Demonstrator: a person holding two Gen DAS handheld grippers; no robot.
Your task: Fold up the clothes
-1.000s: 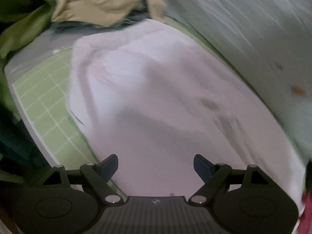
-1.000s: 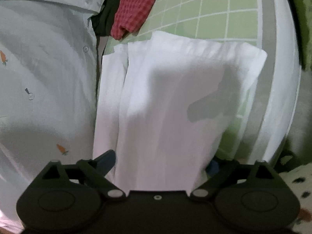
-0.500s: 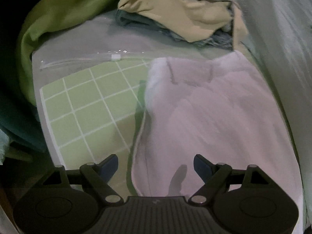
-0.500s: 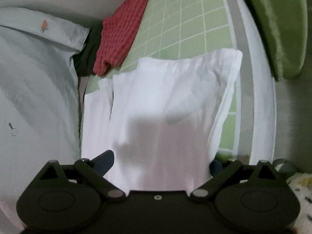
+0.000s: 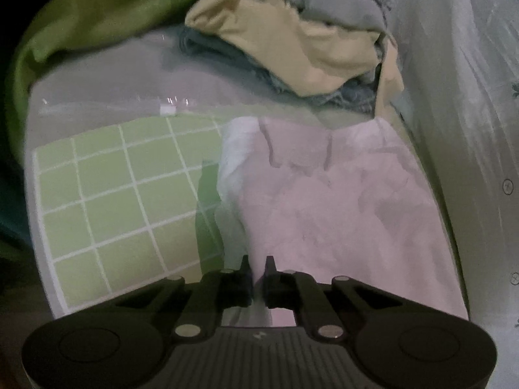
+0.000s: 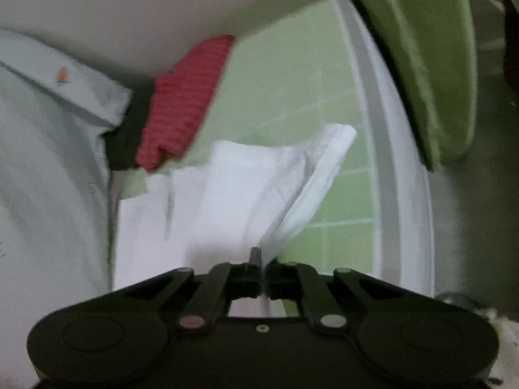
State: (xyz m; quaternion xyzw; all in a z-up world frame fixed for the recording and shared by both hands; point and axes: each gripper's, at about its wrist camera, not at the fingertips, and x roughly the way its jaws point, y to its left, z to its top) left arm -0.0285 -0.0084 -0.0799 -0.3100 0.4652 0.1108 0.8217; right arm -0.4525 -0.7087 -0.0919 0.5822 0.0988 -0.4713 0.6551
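Pinching the white garment (image 5: 340,214) at bottom centre of both views, my left gripper (image 5: 256,267) and right gripper (image 6: 261,264) have fingers clamped on its near edge. It spreads mid-frame over the green grid mat (image 5: 107,194), red cloth (image 6: 185,97) upper left.

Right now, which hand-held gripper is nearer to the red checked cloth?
Right. The right hand-held gripper, shut on the white folded garment, has the red checked cloth just beyond that garment. The left hand-held gripper grips the same garment; no red cloth shows in its view.
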